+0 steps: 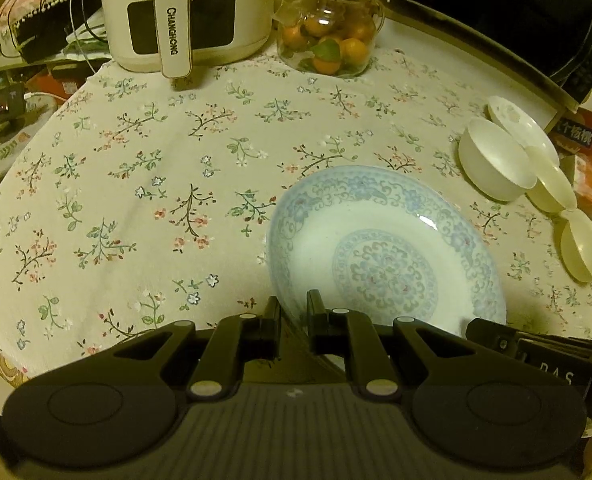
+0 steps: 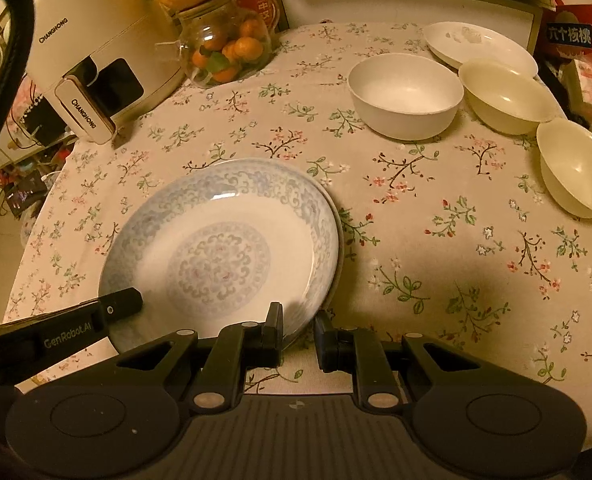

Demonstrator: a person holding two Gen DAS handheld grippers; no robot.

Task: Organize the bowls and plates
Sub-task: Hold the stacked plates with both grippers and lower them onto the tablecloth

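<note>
Right wrist: second plate (image 2: 333, 216) mostly hidden.

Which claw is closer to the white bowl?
Right, I think. The right claw sits at the blue patterned plate's near rim, with the white bowl ahead of it. The left claw grips the plate's opposite side, farther from the bowl.

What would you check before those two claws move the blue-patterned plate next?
1. Left claw astride the blue-patterned plate rim: ok.
2. Right claw astride the rim: ok.
3. Firm pinch on both sides: cannot tell.
4. Second plate peeking out beneath, aligned: not ok, slightly offset.
5. White bowl and two cream bowls apart from the plate: ok.
6. White plate at back, out of the way: ok.
</note>
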